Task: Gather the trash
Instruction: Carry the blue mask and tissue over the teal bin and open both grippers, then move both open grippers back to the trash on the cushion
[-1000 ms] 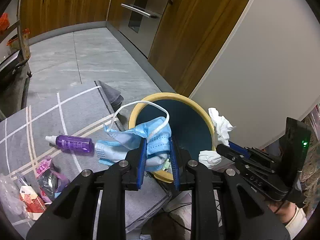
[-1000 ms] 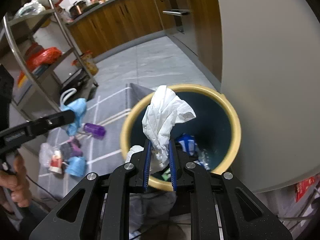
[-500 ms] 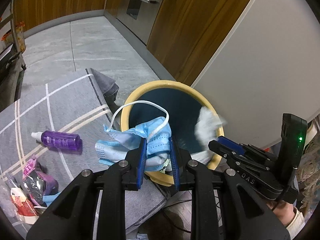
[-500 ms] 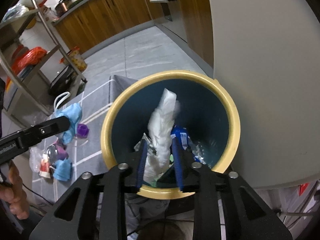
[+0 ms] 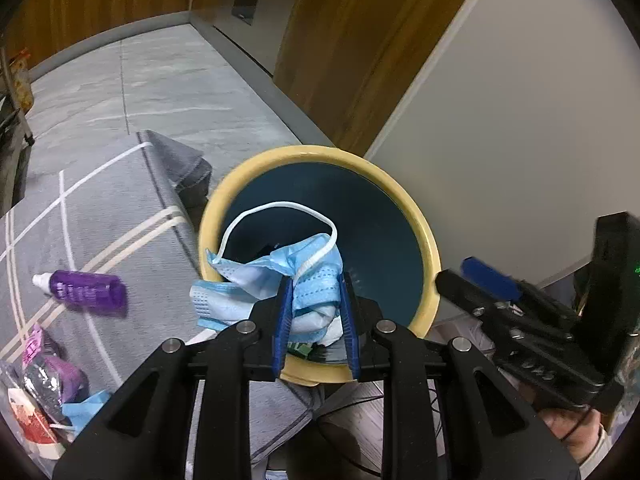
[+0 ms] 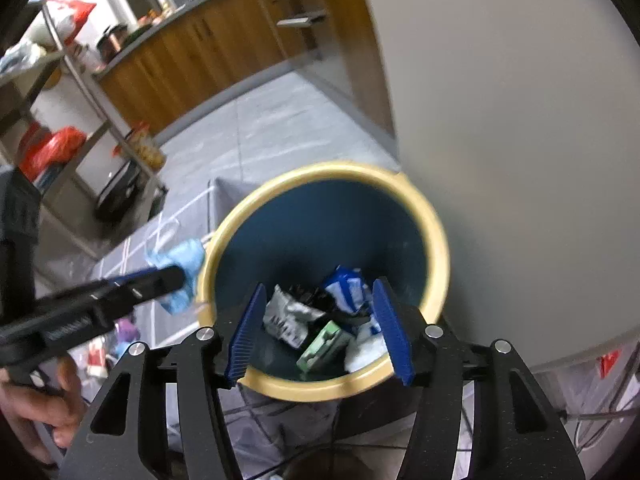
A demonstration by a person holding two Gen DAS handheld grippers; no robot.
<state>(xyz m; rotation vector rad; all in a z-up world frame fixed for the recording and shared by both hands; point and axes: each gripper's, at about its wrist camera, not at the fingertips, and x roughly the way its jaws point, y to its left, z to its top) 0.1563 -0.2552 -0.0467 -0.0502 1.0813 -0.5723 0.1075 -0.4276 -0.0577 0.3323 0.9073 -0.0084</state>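
Note:
A dark blue bin with a yellow rim (image 5: 424, 236) stands by a pale wall; it also shows in the right wrist view (image 6: 438, 248). My left gripper (image 5: 314, 320) is shut on a crumpled blue face mask (image 5: 308, 276), held over the bin's near rim, its white ear loop arching over the opening. My right gripper (image 6: 318, 328) is open and empty above the bin. Inside lie a silver wrapper (image 6: 288, 318), a green packet (image 6: 324, 348), a blue wrapper (image 6: 346, 288) and white tissue (image 6: 366, 350).
On the grey lined rug (image 5: 100, 216) lie a purple bottle (image 5: 86, 292) and a pile of wrappers and a blue mask (image 5: 44, 392) at the lower left. Wooden cabinets (image 5: 340, 40) and a metal shelf rack (image 6: 80, 120) stand beyond.
My right gripper opened and the white tissue dropped into the bin. My left gripper moved with the mask from beside the bin to over its rim.

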